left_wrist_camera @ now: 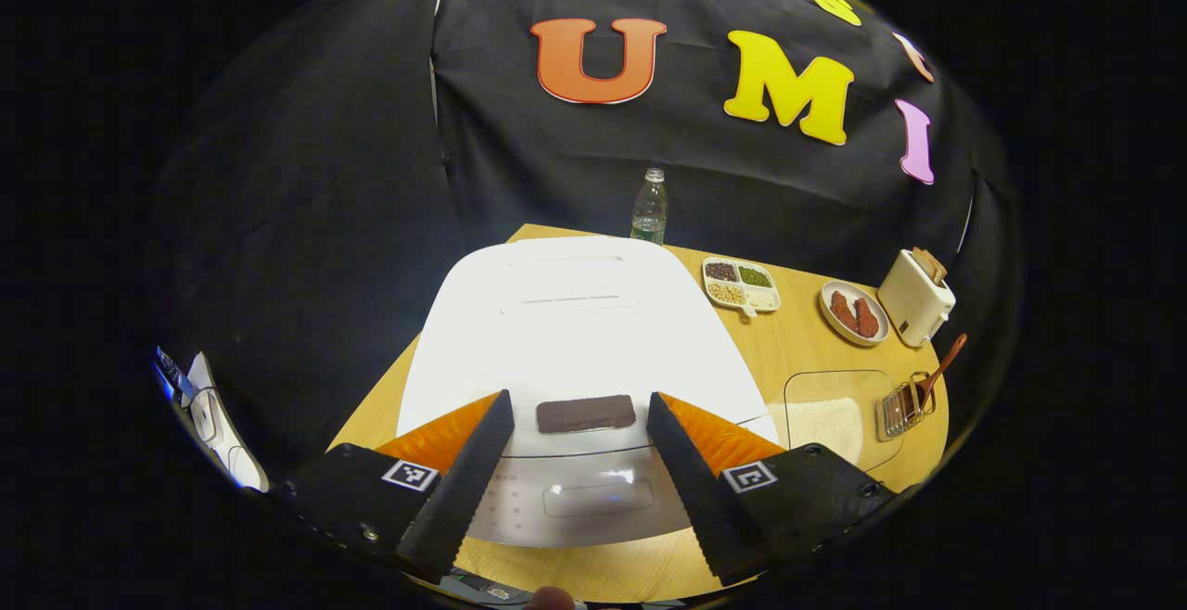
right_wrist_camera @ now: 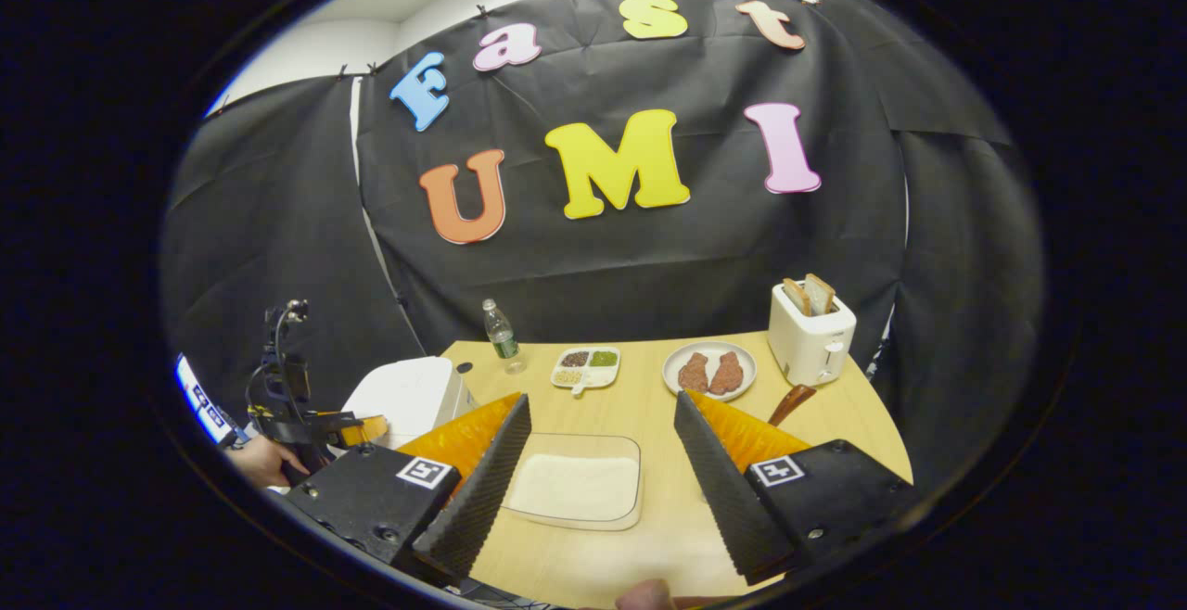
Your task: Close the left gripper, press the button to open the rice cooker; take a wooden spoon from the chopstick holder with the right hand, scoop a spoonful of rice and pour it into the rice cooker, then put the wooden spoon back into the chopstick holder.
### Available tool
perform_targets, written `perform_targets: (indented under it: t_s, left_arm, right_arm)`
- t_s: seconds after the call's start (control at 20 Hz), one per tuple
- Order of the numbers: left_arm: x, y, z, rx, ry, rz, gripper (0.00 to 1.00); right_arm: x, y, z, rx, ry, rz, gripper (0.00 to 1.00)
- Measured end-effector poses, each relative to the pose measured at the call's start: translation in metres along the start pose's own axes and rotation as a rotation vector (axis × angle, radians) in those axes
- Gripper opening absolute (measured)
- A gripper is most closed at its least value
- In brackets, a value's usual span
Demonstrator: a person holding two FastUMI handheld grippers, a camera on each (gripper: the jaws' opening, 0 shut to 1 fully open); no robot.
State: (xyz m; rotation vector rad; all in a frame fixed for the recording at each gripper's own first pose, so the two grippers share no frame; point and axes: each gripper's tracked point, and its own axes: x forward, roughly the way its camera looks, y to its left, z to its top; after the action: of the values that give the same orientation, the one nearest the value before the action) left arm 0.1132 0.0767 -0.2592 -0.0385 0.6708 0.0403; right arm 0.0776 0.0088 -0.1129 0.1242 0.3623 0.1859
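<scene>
The white rice cooker [left_wrist_camera: 575, 323] stands shut right in front of my left gripper [left_wrist_camera: 580, 397]. That gripper is open, its fingers on either side of the dark button [left_wrist_camera: 586, 413] on the lid's front. In the right gripper view the cooker [right_wrist_camera: 408, 395] is at the left, with a hand [right_wrist_camera: 260, 457] holding the left gripper [right_wrist_camera: 343, 426] beside it. My right gripper [right_wrist_camera: 603, 399] is open and holds nothing, above a clear tray of rice [right_wrist_camera: 575, 489]. The wooden spoon [left_wrist_camera: 941, 371] leans in the wire chopstick holder [left_wrist_camera: 901, 408]; its handle [right_wrist_camera: 790, 403] pokes up behind my right finger.
On the wooden table [right_wrist_camera: 862, 425] stand a white toaster with bread [right_wrist_camera: 811, 332], a plate with two pieces of meat [right_wrist_camera: 709, 371], a divided dish of beans [right_wrist_camera: 586, 367] and a water bottle [right_wrist_camera: 501, 336]. The rice tray [left_wrist_camera: 825, 420] lies right of the cooker.
</scene>
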Motion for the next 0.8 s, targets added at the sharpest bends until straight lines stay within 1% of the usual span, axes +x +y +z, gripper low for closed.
perform_targets:
  t_s: [0.1, 0.15, 0.3, 0.45, 0.6, 0.8]
  left_arm:
    - [-0.001, 0.000, 0.002, -0.014, 0.009, 0.011, 0.95]
    - [-0.002, -0.001, 0.007, -0.025, -0.006, 0.011, 0.95]
    - [-0.010, -0.001, 0.021, -0.034, -0.061, 0.026, 0.94]
    - [-0.031, -0.009, 0.051, -0.062, -0.141, 0.047, 0.94]
    - [-0.062, -0.032, 0.090, -0.068, -0.268, 0.018, 0.94]
    - [-0.115, -0.067, 0.131, -0.012, -0.424, -0.045, 0.94]
  right_arm:
    - [0.000, -0.003, 0.005, -0.009, -0.010, 0.001, 1.00]
    - [0.001, -0.005, 0.008, -0.011, -0.017, 0.000, 1.00]
    - [0.005, -0.012, 0.011, -0.006, -0.024, 0.003, 1.00]
    - [0.013, -0.029, 0.025, -0.028, -0.062, -0.034, 1.00]
    - [0.019, -0.036, 0.036, -0.040, -0.105, -0.050, 1.00]
    - [0.008, -0.033, 0.054, -0.058, -0.169, -0.051, 1.00]
